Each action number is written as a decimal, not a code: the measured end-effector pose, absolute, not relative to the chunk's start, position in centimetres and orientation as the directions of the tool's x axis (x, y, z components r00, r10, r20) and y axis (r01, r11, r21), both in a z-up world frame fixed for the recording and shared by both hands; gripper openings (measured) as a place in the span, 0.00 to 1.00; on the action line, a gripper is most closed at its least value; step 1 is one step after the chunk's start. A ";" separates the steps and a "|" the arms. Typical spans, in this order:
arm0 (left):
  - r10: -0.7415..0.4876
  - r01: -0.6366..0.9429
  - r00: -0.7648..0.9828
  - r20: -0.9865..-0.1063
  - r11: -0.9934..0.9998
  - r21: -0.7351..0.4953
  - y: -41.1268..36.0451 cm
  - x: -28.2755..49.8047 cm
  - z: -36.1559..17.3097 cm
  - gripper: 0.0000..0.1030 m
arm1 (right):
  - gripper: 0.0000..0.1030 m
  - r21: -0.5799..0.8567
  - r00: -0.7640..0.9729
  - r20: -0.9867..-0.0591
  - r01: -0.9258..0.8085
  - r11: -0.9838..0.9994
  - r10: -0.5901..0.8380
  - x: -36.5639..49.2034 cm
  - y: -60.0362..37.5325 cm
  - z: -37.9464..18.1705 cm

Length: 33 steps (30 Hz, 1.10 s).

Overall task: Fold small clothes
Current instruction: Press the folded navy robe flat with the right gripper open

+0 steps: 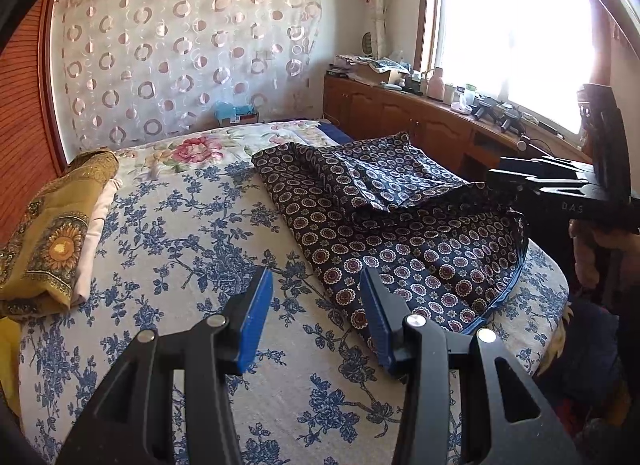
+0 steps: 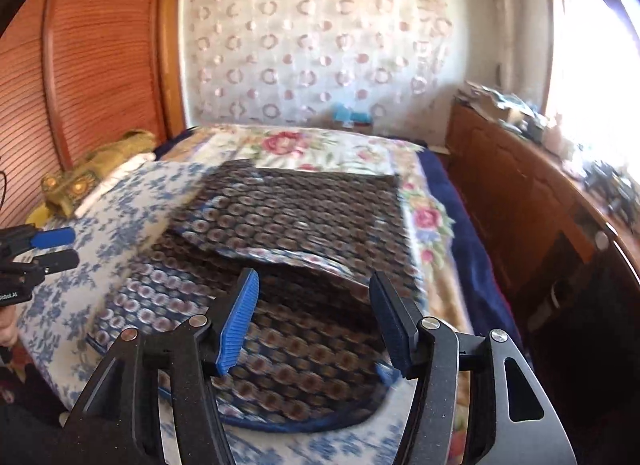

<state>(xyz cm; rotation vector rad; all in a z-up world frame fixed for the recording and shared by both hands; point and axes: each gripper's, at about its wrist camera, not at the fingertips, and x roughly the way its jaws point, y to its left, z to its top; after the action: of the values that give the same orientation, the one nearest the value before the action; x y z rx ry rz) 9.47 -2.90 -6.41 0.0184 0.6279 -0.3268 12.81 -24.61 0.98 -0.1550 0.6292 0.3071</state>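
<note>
bare floral bedspread (image 1: 192, 233) left of dark garment (image 1: 400, 233), yellow folded stack (image 1: 52, 241) at far left

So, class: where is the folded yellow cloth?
In the left wrist view the yellow cloth lies at the bed's left edge, beside the wooden wall panel.

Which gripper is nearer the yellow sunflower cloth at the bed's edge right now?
Left. The left gripper hovers over bare bedspread beside the yellow sunflower cloth; the right gripper sits above the dark patterned garment, farther away.
</note>
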 end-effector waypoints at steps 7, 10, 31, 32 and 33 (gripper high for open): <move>-0.291 0.305 0.763 -0.578 0.949 -0.074 -2.4 9.7 -6.3 0.43 | 0.58 -0.103 0.692 -0.648 -0.493 0.864 0.318 15.1 -18.7 -0.1; -0.291 0.305 0.764 -0.576 0.949 -0.075 -2.2 10.1 -6.2 0.43 | 0.57 -0.116 0.655 -0.683 -0.535 0.837 0.324 16.7 -16.5 -1.3; -0.325 0.326 0.721 -0.612 0.938 -0.115 -2.0 15.9 -6.5 0.43 | 0.57 -0.090 0.482 -0.820 -0.640 0.763 0.308 23.0 -12.3 -6.6; -0.327 0.328 0.718 -0.615 0.938 -0.115 -2.1 16.2 -6.5 0.43 | 0.53 -0.093 0.484 -0.818 -0.645 0.758 0.312 23.0 -12.3 -6.7; -0.328 0.330 0.715 -0.618 0.937 -0.115 -2.2 16.5 -6.5 0.43 | 0.48 -0.082 0.478 -0.815 -0.655 0.751 0.328 22.8 -12.3 -6.6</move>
<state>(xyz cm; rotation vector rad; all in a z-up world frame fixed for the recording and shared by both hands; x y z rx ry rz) 16.49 -2.16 -6.52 0.0038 0.6834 -0.3644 22.84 -12.34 -6.63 -0.4134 0.8851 0.6212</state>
